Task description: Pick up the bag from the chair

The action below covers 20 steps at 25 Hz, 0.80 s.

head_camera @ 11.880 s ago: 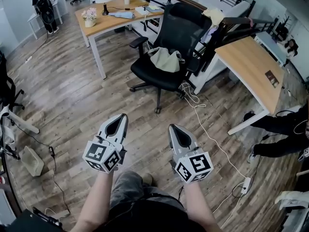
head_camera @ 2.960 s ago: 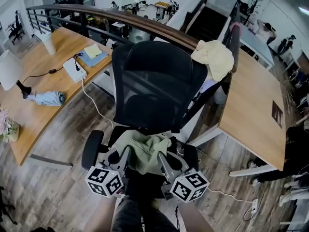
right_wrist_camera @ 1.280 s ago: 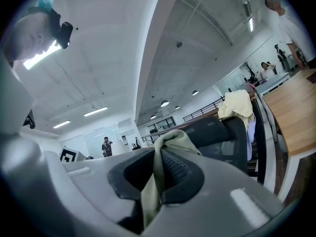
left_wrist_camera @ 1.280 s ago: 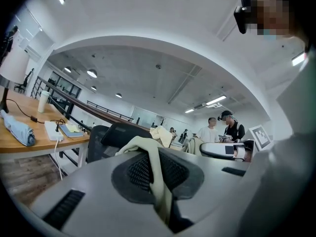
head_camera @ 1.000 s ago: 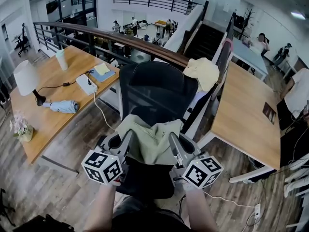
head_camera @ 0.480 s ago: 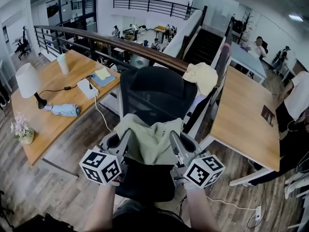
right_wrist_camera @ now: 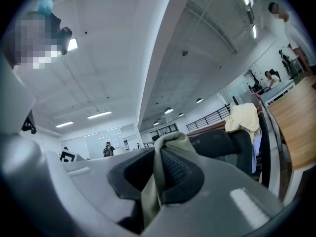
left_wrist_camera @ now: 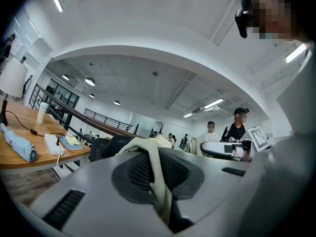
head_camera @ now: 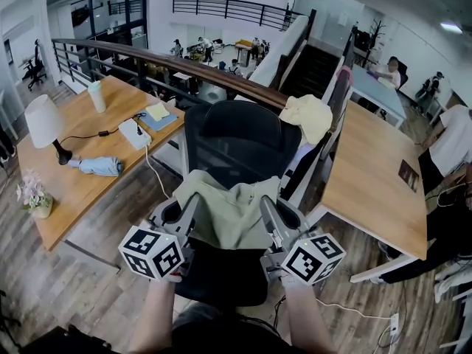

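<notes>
While the bag (head_camera: 230, 214) lay slumped on the seat (head_camera: 221, 275) a few seconds ago, with both claws down at it, it now hangs clear of the cushion. It is slung like a hammock between the left claw (head_camera: 189, 203) and the right claw (head_camera: 268, 203). Against a second ago little differs: the same two holds and the same sag in the pale green cloth, with bare black seat showing under its lower edge. From this I judge the pick-up to be done in substance. What remains is to carry the load away from the chair (head_camera: 236, 142) without letting it slip.

Each claw is narrowed down onto a fold of the bag. The left gripper view shows the dark pads pressed on a pale band of fabric that runs up and over the tip. The right gripper view shows the same, with a somewhat thicker bunch of cloth between its pads.

The bag's upper corners lie right at the two claw tips, and its body sags between and below them. The backrest stands just beyond. Only loose cloth is gripped, so the fabric could creep out if one claw drew away from the other.
</notes>
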Tool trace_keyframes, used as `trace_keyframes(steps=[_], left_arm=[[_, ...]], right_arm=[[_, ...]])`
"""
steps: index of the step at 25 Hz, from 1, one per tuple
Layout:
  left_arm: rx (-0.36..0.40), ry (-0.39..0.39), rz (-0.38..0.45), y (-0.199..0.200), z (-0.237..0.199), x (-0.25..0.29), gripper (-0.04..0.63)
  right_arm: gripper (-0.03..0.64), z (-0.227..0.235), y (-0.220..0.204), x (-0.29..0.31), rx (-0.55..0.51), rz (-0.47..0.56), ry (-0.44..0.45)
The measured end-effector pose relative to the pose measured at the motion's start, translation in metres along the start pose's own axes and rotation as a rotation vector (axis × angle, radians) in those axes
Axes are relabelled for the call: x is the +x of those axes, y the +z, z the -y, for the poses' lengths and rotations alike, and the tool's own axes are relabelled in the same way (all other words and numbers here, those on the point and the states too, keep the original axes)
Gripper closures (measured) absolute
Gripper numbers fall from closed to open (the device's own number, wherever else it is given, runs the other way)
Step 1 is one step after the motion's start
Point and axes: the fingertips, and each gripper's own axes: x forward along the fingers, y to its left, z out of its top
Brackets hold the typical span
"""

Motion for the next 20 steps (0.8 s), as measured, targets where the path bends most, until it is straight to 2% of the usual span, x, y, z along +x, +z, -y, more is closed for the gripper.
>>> trace_keyframes(steps=[20], left_arm=[[0.002, 0.016, 0.004, 0.0029, -0.0038, -0.0084, 0.584]], right_arm=[[0.578, -0.0062, -0.0003, 0.0029, -0.022, -0.006, -0.001]])
